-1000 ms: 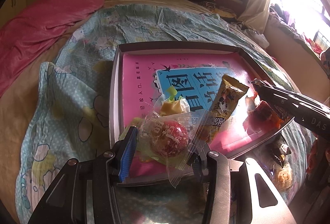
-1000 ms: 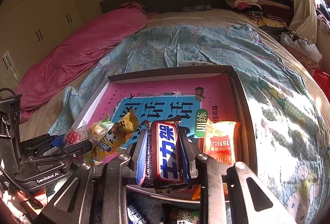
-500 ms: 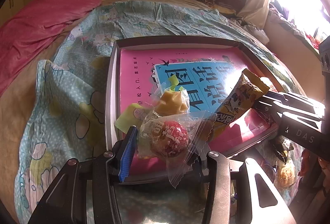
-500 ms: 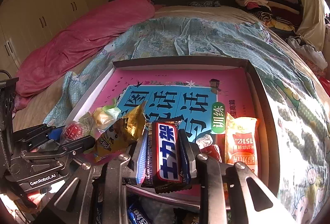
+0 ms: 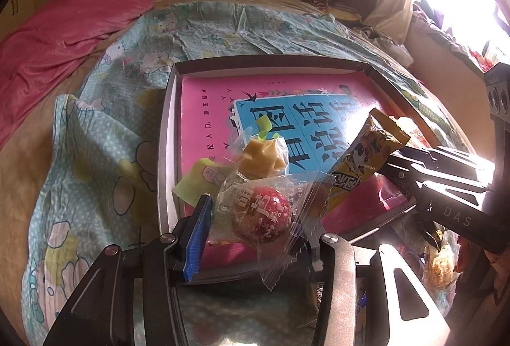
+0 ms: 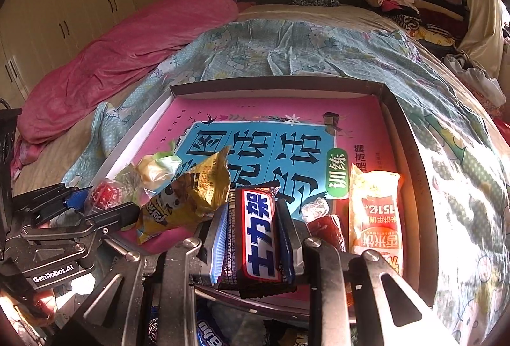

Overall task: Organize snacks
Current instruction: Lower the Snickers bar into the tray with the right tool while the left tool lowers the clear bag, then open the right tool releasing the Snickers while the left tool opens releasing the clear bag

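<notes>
Bed (image 6: pixel 318 14): patterned blue quilt (image 6: pixel 287 52) centre frame, pink blanket (image 6: pixel 127 55) upper left, shallow box tray (image 6: pixel 411 135) on the quilt.

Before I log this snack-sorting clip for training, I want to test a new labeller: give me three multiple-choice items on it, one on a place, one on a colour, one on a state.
1. Where does the orange-and-white snack packet lie?
A. on the pink blanket
B. in the tray, by its right wall
C. on the stack of clothes

2. What colour is the round candy in the clear wrapper?
A. red
B. green
C. black

3. What is the right hand-held gripper doing?
A. standing open with nothing in it
B. shut on a chocolate bar
C. gripping the tray's rim

Answers:
1. B, the packet rests on the pink book cover beside the tray wall on the right.
2. A, it shows red with white specks between the left hand-held gripper's pads.
3. B, the chocolate bar stands clamped between both pads.
</notes>
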{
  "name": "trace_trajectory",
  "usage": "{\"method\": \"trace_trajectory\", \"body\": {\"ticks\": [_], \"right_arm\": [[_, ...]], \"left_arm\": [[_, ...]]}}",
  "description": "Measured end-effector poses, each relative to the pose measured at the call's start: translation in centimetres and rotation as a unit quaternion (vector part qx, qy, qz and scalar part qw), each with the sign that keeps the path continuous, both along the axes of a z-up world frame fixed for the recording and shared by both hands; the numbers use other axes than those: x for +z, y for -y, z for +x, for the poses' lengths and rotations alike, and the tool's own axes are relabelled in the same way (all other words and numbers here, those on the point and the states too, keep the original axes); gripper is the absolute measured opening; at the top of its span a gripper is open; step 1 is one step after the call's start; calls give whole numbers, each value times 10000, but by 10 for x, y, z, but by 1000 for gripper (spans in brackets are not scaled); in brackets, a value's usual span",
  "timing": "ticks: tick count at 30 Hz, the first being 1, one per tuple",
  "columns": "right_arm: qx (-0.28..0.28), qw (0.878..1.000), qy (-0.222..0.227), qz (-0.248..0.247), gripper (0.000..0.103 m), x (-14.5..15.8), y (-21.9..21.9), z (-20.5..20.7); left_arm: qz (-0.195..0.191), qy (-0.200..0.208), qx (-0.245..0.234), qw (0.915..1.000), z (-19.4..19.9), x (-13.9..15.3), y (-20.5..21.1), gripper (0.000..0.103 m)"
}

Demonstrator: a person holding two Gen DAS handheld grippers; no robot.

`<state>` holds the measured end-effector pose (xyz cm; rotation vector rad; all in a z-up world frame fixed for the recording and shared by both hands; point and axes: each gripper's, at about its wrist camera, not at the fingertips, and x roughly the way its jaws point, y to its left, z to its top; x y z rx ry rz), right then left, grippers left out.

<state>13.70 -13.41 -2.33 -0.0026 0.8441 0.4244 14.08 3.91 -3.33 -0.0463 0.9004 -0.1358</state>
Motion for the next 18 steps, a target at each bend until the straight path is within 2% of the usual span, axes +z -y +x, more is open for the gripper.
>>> {"method": "trace_trajectory", "body": {"ticks": [18], "right_arm": [[-291, 9993, 205, 95, 31, 7, 19, -4]], "left_arm": [[41, 19, 28, 10000, -2, 2, 0, 49]]}}
